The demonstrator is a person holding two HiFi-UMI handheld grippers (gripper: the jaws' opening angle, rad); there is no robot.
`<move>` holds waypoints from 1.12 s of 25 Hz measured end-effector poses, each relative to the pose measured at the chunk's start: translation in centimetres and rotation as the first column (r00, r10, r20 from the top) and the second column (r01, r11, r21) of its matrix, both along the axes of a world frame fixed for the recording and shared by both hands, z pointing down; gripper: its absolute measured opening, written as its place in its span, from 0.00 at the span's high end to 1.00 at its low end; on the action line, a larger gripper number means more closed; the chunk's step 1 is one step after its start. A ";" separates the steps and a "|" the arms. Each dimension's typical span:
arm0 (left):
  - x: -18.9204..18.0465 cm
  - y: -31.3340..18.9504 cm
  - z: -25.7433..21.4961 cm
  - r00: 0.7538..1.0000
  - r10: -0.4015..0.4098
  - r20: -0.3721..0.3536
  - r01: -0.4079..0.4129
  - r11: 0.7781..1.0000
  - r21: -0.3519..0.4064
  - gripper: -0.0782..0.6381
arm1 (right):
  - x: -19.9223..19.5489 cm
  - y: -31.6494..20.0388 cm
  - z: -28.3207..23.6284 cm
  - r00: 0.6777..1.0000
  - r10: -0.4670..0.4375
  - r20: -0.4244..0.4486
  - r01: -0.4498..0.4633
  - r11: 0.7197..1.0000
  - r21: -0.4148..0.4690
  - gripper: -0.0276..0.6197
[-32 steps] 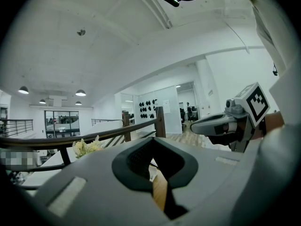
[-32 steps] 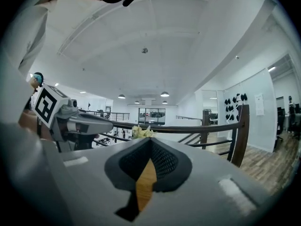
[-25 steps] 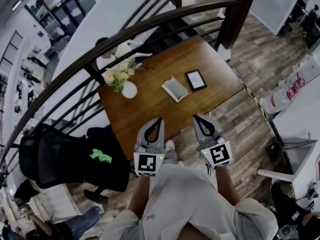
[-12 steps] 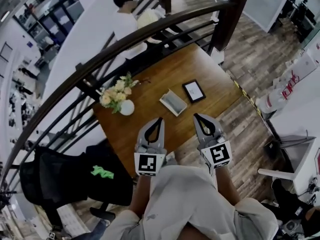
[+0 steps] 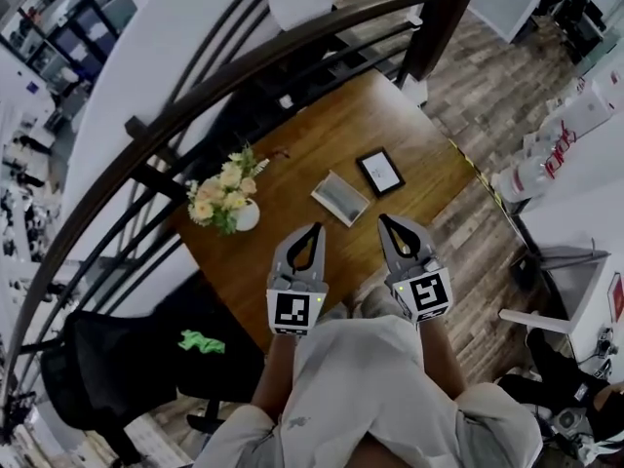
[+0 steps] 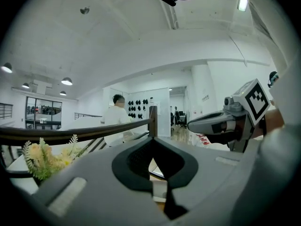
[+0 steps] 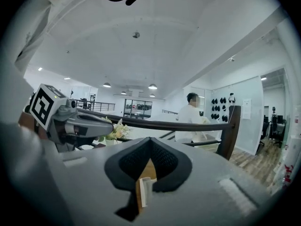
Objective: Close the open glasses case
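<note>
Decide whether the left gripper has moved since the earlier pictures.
Yes: the left gripper has come forward, nearer the open glasses case on the wooden table.

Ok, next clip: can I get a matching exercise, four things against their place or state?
Things:
1. glasses case
2. black-framed tablet
3. flower vase
4. left gripper

Place or state:
A. at the left end of the table
B. shut, holding nothing
C. lying open, mid-table
D. flat on the table, just right of the case

Pairs: 1-C, 2-D, 3-A, 4-B
</note>
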State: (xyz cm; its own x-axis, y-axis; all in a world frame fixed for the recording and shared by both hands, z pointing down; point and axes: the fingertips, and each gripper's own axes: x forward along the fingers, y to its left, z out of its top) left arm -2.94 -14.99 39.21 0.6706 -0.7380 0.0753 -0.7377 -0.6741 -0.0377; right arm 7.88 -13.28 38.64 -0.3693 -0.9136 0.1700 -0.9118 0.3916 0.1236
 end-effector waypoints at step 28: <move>5.0 -8.2 13.8 0.998 0.003 0.065 0.014 0.966 -0.257 0.87 | 2.9 -8.9 11.9 0.998 -0.070 0.000 0.067 0.957 -0.284 0.95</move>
State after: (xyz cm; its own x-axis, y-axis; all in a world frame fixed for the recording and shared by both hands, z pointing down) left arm 2.04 -23.21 53.03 0.6543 -0.6914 0.3063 -0.7428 -0.6636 0.0887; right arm 10.76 -22.20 50.55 -0.4260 -0.8000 0.4225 -0.8810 0.4731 0.0075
